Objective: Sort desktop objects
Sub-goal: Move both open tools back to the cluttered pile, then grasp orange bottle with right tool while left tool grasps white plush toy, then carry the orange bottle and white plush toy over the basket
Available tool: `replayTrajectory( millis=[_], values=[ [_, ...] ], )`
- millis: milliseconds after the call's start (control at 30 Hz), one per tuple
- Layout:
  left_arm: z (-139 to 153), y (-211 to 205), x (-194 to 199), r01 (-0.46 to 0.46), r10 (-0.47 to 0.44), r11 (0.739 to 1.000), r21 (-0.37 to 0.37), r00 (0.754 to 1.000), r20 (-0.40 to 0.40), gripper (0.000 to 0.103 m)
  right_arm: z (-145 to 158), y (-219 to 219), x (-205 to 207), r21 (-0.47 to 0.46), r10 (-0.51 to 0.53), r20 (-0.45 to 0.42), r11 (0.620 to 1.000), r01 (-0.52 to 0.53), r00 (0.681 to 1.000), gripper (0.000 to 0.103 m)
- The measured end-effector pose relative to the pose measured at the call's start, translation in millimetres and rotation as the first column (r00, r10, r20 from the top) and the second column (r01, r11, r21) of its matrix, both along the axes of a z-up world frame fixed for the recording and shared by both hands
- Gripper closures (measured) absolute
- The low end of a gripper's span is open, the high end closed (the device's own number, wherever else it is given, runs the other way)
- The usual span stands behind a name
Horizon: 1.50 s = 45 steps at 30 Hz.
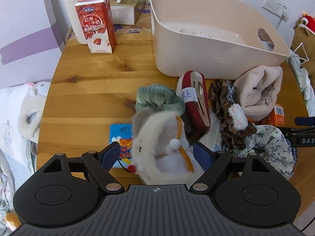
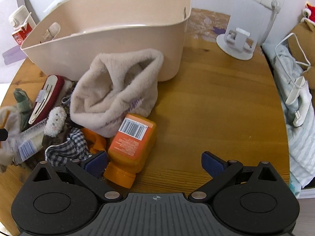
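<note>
Nearest in the left wrist view, left gripper with blue pads spread either side of a white furry plush toy, pads close to its flanks but contact hard to make out, the toy's lower part hidden behind the gripper body. Just left of the toy, a blue tissue packet, partly covered by it. Beyond the toy, a green ribbed cloth, a red hair clip case with a metal clip on it, a brown scrunchie and a beige fleece pouch, all heaped together and overlapping, edges hard to separate. In the right wrist view, right gripper low over the wooden table, fingers wide apart, nothing between them; left pad just beside an orange bottle lying on its side, cap toward the camera. Checked cloth at near left, partly under the gripper. Farther back, the beige storage bin, contents barely visible over its rim. Far left, a red milk carton upright before a white flask, with a tissue box to their right
</note>
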<state>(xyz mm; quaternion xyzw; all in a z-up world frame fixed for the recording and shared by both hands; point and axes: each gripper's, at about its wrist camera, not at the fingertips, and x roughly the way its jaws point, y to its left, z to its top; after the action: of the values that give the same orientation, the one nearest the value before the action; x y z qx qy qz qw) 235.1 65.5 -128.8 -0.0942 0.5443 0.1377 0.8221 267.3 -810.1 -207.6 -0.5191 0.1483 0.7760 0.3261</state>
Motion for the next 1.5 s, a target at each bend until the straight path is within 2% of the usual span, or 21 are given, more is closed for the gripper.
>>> replayTrajectory(
  millis=[400,467,667,700,733,767,800,867,967,1500],
  values=[
    [-6,1,2,-0.012,0.012,1.0,-0.017,1.0,-0.01,0.021,-21,2,-19,-0.028,-0.04,0.033,0.999,0.041,0.999,0.0],
    [-6,3,2,-0.012,0.012,1.0,-0.018,1.0,-0.005,0.027,-22,2,-20,-0.027,-0.034,0.034,0.999,0.035,0.999,0.005],
    [-5,6,3,-0.032,0.033,0.999,-0.034,0.999,0.023,0.053,-24,1,-20,-0.045,-0.038,0.034,0.998,0.039,0.999,0.024],
    [-5,7,3,-0.035,0.036,0.999,-0.038,0.999,0.025,0.056,-23,1,-20,-0.049,-0.037,0.031,0.998,0.038,0.999,0.034],
    [-5,7,4,-0.034,0.035,0.999,-0.043,0.999,0.026,0.066,-23,0,-19,-0.054,-0.033,0.025,0.998,0.034,0.999,0.05],
    [-6,6,5,-0.027,0.028,0.999,-0.045,0.999,0.024,0.075,-22,-1,-18,-0.046,-0.028,0.02,0.999,0.029,0.999,0.059],
    [-6,6,5,-0.021,0.022,0.999,-0.046,1.0,0.022,0.079,-21,-1,-18,-0.035,-0.027,0.027,0.999,0.028,0.999,0.067],
    [-6,5,6,-0.019,0.02,0.999,-0.046,1.0,0.02,0.086,-20,-3,-17,-0.031,-0.019,0.028,0.999,0.02,0.999,0.066],
    [-5,5,5,-0.022,0.023,0.998,-0.051,0.999,0.026,0.09,-15,-6,-12,-0.015,-0.028,0.004,1.0,0.028,1.0,0.066],
    [16,8,-7,-0.011,0.014,0.999,-0.032,0.996,0.091,0.092,21,-20,11,0.024,-0.058,-0.084,0.998,0.06,0.995,0.067]
  ],
)
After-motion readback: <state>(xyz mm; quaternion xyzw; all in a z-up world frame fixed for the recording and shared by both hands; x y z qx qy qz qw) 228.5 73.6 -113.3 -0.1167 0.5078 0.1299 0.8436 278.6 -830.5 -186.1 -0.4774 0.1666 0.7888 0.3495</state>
